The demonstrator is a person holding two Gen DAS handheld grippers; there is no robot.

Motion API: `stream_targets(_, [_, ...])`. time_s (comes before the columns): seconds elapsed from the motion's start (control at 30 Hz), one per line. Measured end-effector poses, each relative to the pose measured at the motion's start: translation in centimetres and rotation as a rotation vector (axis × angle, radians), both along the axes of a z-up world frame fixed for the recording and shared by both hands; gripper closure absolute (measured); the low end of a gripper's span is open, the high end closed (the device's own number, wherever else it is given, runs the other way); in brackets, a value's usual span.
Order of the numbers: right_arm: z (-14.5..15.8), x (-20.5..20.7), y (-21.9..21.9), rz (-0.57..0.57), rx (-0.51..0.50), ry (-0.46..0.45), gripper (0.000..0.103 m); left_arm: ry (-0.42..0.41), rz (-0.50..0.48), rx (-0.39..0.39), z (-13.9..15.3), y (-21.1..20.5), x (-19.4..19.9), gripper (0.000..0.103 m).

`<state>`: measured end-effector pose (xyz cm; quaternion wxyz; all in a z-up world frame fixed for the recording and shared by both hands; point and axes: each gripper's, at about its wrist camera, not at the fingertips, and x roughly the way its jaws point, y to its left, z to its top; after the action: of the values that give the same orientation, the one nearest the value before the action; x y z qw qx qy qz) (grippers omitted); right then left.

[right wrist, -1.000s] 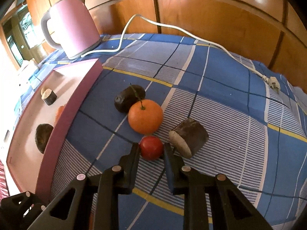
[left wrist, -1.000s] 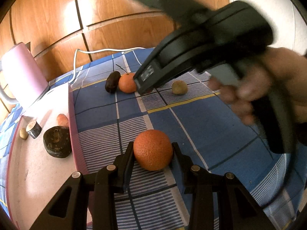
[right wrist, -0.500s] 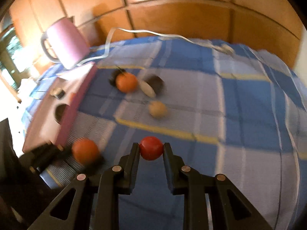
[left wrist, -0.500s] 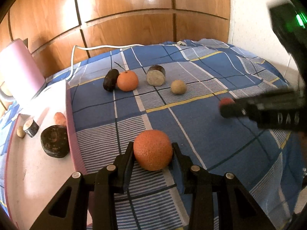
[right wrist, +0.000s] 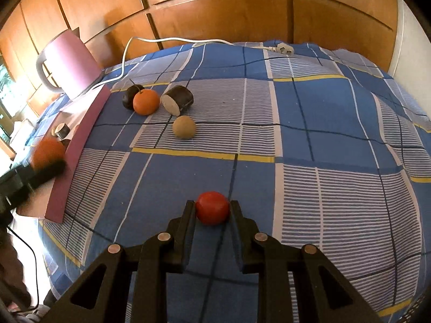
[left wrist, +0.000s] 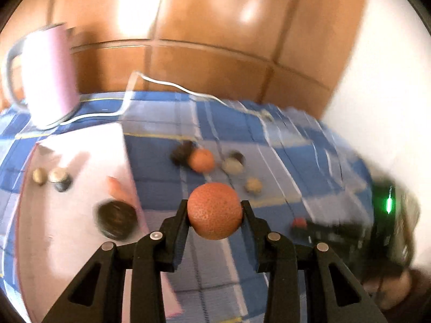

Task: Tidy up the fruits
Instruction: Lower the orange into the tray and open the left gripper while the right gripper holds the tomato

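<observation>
Two grippers each clamp one fruit. The left gripper (left wrist: 214, 211) has its jaws pressed against the sides of a rough-skinned orange (left wrist: 214, 210), held above the blue checked cloth (left wrist: 269, 140) beside the right edge of the pink tray (left wrist: 80, 148). The right gripper (right wrist: 212, 209) is closed on a small red fruit (right wrist: 212, 207), over the near part of the cloth. Farther off lie a stemmed orange (right wrist: 146, 101), touching a dark fruit (right wrist: 129, 99) on its left, a cut dark-skinned piece (right wrist: 177, 100) on its right, and a tan round fruit (right wrist: 184, 126) nearer. A pink kettle (right wrist: 71, 63) stands at far left.
</observation>
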<state>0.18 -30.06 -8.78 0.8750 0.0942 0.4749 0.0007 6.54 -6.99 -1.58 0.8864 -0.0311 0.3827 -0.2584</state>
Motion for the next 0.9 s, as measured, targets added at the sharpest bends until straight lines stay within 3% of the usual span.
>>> stream_targets(0.17, [-0.1,-0.1,0.1,0.003,-0.006,-0.004,0.078,0.040,0.151,-0.024,0.8,4.5,5.5,0.066])
stream_targets(0.5, [-0.1,0.0,0.0,0.002,-0.003,-0.001,0.078,0.111,0.296,0.076,-2.3,7.9,13.9,0.062])
stream_targets(0.6, [-0.1,0.0,0.0,0.000,0.001,0.001,0.078,0.088,0.313,0.101,-2.5,8.0,14.3,0.054])
stream_targets(0.9, [0.0,0.0,0.2,-0.003,-0.015,0.000,0.078,0.061,0.395,0.121,-1.9,8.7,10.1,0.054])
